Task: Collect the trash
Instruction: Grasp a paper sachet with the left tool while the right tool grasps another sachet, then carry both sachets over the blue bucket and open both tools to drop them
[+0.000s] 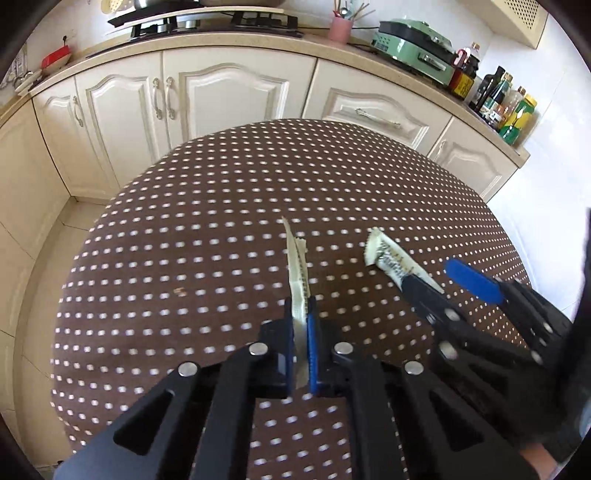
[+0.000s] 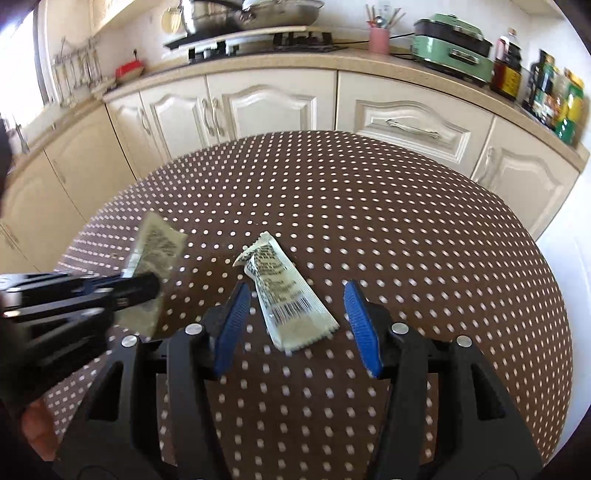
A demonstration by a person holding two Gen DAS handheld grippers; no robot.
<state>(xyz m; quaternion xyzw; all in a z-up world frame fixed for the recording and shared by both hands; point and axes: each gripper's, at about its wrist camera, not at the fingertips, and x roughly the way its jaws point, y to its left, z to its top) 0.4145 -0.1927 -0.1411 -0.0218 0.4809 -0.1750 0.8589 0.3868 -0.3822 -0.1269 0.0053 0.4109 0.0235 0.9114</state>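
Observation:
Two pale printed snack wrappers are on the brown dotted tablecloth point(image 1: 207, 229). My left gripper point(image 1: 300, 308) is shut on the first wrapper point(image 1: 295, 258), which stands on edge between the blue pads. The right wrist view shows that wrapper point(image 2: 159, 243) broadside in the left gripper point(image 2: 155, 286); I cannot tell whether it is clear of the cloth. The second wrapper point(image 2: 288, 299), crumpled at its far end, lies flat between the spread pads of my right gripper point(image 2: 295, 286), which is open and touches nothing. In the left wrist view the right gripper point(image 1: 426, 271) straddles this wrapper point(image 1: 384, 254).
Cream kitchen cabinets point(image 1: 229, 96) and a counter curve behind the table. On the counter stand a gas hob point(image 1: 214, 22), a pink utensil cup point(image 1: 341, 27), a green appliance point(image 1: 413, 44) and several bottles point(image 1: 495, 96). A hand point(image 2: 37, 428) holds the left gripper.

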